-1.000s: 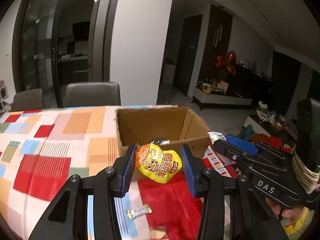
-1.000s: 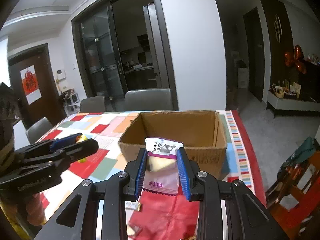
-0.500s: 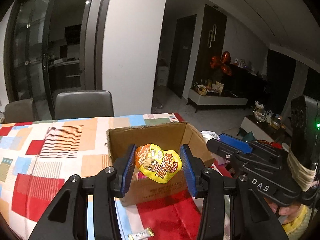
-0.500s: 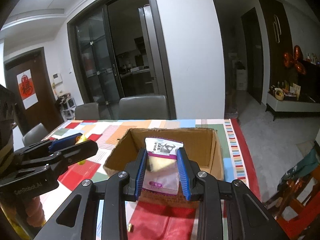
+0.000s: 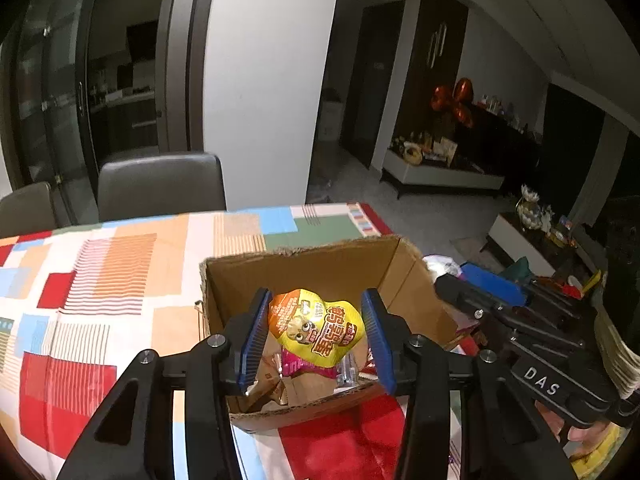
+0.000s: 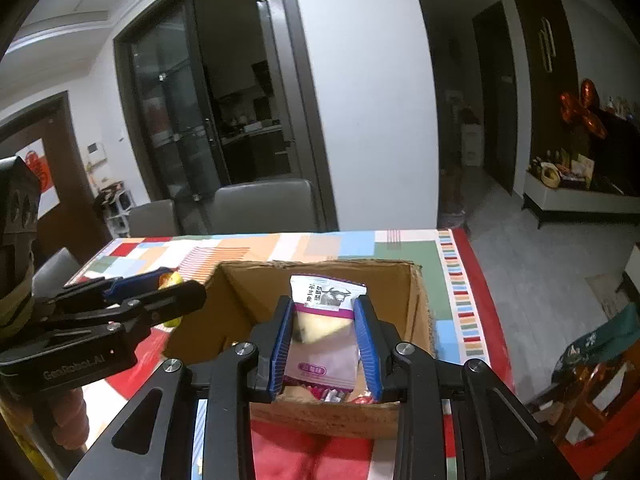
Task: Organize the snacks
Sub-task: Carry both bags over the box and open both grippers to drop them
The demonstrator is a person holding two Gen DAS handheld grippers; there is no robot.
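Note:
An open cardboard box (image 5: pixel 320 264) (image 6: pixel 240 300) stands on the patchwork tablecloth (image 5: pixel 120 264). My left gripper (image 5: pixel 315 316) hangs over its inside with a yellow snack packet (image 5: pixel 316 328) between the blue pads. Its jaws are opening, though the packet still spans pad to pad. My right gripper (image 6: pixel 323 312) is also over the box and holds a white and purple snack packet (image 6: pixel 324 320). These jaws are opening too, with the pads still against the packet. Several wrapped snacks (image 5: pixel 298 364) (image 6: pixel 332 394) lie on the box floor. Each gripper shows in the other's view: right gripper (image 5: pixel 480 288), left gripper (image 6: pixel 132 300).
Grey chairs (image 5: pixel 160 188) (image 6: pixel 260 208) stand behind the table's far edge. The table's right edge (image 6: pixel 464 280) drops to the floor. A low white cabinet (image 5: pixel 440 176) with ornaments lines the right wall. A hand (image 6: pixel 68 416) grips the left tool's handle.
Both grippers moved forward with their packets, from in front of the box to over its open top. The box interior and the snacks in it have come into view.

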